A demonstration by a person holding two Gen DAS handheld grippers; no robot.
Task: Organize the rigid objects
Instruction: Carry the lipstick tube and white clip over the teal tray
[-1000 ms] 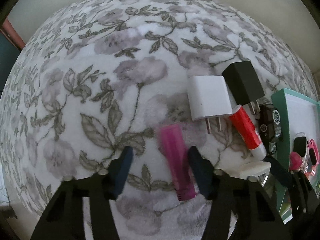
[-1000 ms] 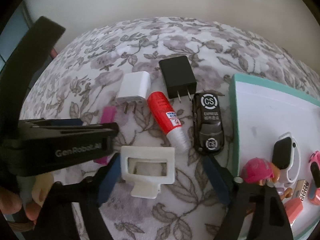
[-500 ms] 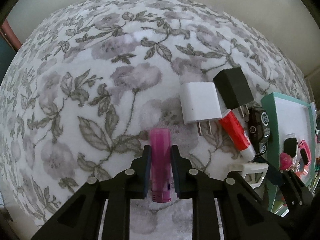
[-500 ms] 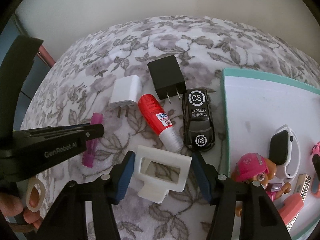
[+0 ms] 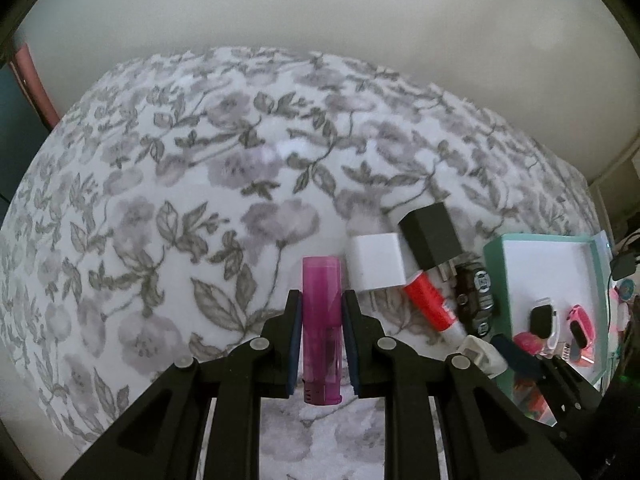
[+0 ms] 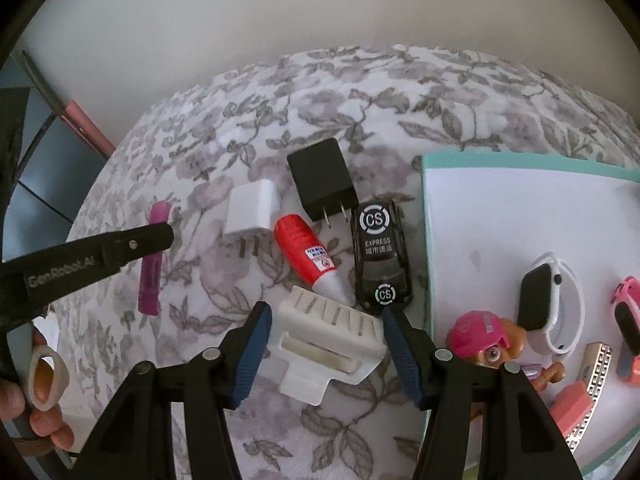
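The left gripper [image 5: 321,338] is clamped on a magenta tube [image 5: 321,320], apparently lifted off the floral surface [image 5: 168,200]. The right gripper [image 6: 325,350] pinches a white clip [image 6: 330,346] by its ends. Both look light, stiff, smooth plastic; mid-body holds suit them.

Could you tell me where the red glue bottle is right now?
Right wrist view, centre: the red glue bottle lies on the floral cloth, between white charger and black toy car.
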